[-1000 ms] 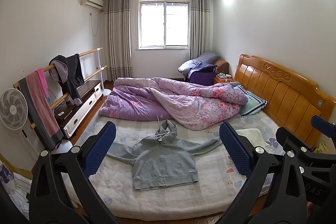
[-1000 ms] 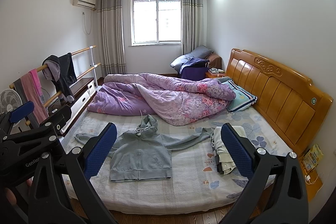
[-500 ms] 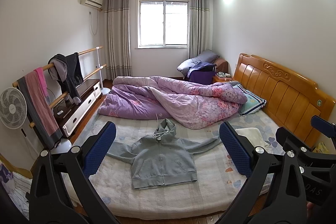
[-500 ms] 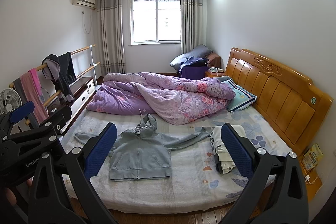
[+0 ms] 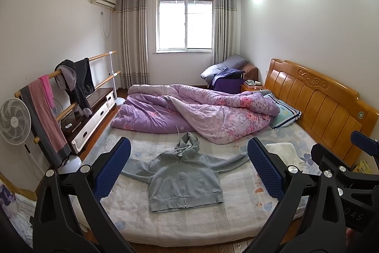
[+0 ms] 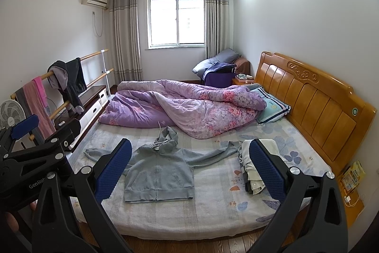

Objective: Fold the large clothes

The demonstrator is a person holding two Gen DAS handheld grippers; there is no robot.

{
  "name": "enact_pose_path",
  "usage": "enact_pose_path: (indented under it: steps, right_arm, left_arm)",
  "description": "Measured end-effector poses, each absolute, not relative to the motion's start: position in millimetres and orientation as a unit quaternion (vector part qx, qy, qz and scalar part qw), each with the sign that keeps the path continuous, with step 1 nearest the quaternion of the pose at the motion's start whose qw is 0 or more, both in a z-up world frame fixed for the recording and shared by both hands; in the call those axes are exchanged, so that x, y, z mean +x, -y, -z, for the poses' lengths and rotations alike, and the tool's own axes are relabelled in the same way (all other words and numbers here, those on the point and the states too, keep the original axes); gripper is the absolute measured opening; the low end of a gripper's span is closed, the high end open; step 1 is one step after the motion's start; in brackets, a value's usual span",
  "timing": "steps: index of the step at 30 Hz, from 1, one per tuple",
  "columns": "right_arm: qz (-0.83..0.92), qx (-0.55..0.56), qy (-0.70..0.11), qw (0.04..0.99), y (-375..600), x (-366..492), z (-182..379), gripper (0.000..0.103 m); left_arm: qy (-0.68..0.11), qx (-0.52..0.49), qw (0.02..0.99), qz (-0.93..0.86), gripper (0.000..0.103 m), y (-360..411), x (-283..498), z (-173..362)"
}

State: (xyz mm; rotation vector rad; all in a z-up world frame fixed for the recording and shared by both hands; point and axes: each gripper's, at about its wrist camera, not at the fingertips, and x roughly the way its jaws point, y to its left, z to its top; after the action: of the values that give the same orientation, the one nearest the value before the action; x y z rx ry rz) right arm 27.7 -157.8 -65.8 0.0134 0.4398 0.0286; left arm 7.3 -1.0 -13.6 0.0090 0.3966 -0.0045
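Observation:
A grey zip hoodie [image 5: 183, 179] lies flat on the bed, front up, sleeves spread, hood toward the quilt; it also shows in the right wrist view [image 6: 160, 176]. My left gripper [image 5: 189, 168] is open and empty, held well back from the bed's near edge. My right gripper [image 6: 190, 166] is open and empty, also back from the bed. A stack of folded clothes [image 6: 254, 165] sits on the bed to the right of the hoodie, partly hidden by my right finger.
A purple quilt [image 5: 196, 110] is bunched across the far half of the bed [image 5: 189, 227]. A wooden headboard [image 5: 319, 106] stands at the right. A clothes rail [image 5: 71, 80] with hanging garments, a fan [image 5: 14, 121] and a low cabinet [image 5: 92, 115] stand at the left.
Both views have drawn back and risen slightly, so the bed and hoodie sit a little lower and smaller. Both grippers stay open. The hoodie has not moved.

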Motion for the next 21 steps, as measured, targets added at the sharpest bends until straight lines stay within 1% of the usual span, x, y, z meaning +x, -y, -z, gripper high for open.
enact_pose_path:
  steps: [17,21]
  right_arm:
    - [-0.018,0.009,-0.223,0.975,158.3,26.9,65.9,0.096]
    - [-0.019,0.011,-0.225,0.974,158.5,26.9,66.6,0.096]
  left_arm:
    - [-0.201,0.004,0.98,0.002,0.098,-0.9,6.1,17.7]
    - [-0.204,0.002,0.979,0.0,0.098,-3.5,6.9,30.7]
